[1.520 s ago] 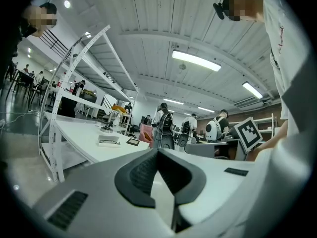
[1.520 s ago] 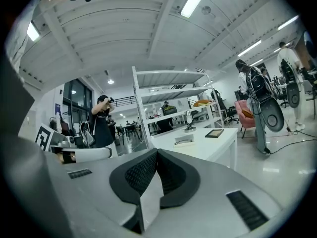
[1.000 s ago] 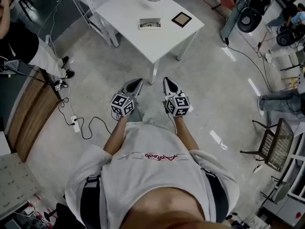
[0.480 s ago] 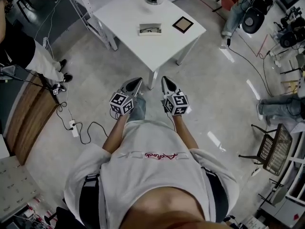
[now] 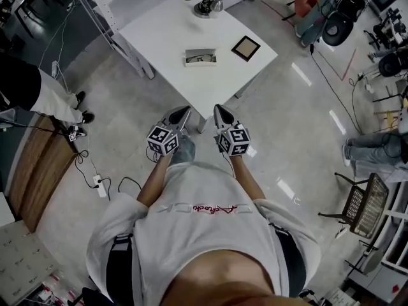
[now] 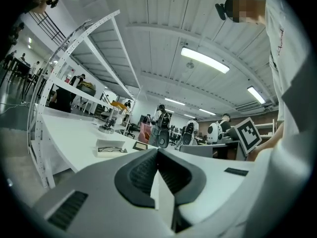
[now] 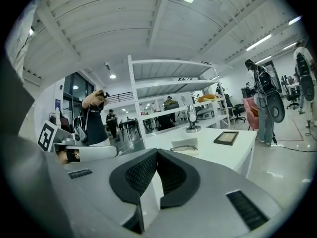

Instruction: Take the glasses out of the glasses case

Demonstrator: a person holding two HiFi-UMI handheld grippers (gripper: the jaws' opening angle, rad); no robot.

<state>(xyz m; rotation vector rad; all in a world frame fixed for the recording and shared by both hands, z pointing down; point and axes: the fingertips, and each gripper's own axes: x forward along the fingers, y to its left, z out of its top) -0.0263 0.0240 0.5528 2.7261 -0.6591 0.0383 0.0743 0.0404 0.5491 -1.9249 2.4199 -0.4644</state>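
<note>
1. The grey left gripper (image 5: 184, 110), with a marker cube at its back, has its jaws pressed together and nothing between them. It points roughly level toward the white rectangular desk (image 5: 162, 34).
2. The grey right gripper (image 5: 218, 108) is likewise closed and empty. It is held beside the left one, just short of the desk's near corner.
3. Both grippers are above the floor, not yet above the desk.
4. The pale, open glasses case (image 5: 199, 52) lies near the desk's middle, well apart from both grippers. The dark-rimmed glasses (image 5: 203, 59) lie inside it.
5. A dark square frame (image 5: 245, 47) lies toward the desk's right edge, near the case. A small metal stand (image 5: 207, 5) sits at the desk's far side.
6. Compared with a second ago, the desk's near corner has drawn closer to the gripper tips in the head view. The person has stepped toward the desk, and both grippers have stayed closed.
7. This reads as the approach, so no part of the task is done yet. The next move probably calls for reaching across the desk to the case and parting a gripper's jaws to take the glasses.
</note>
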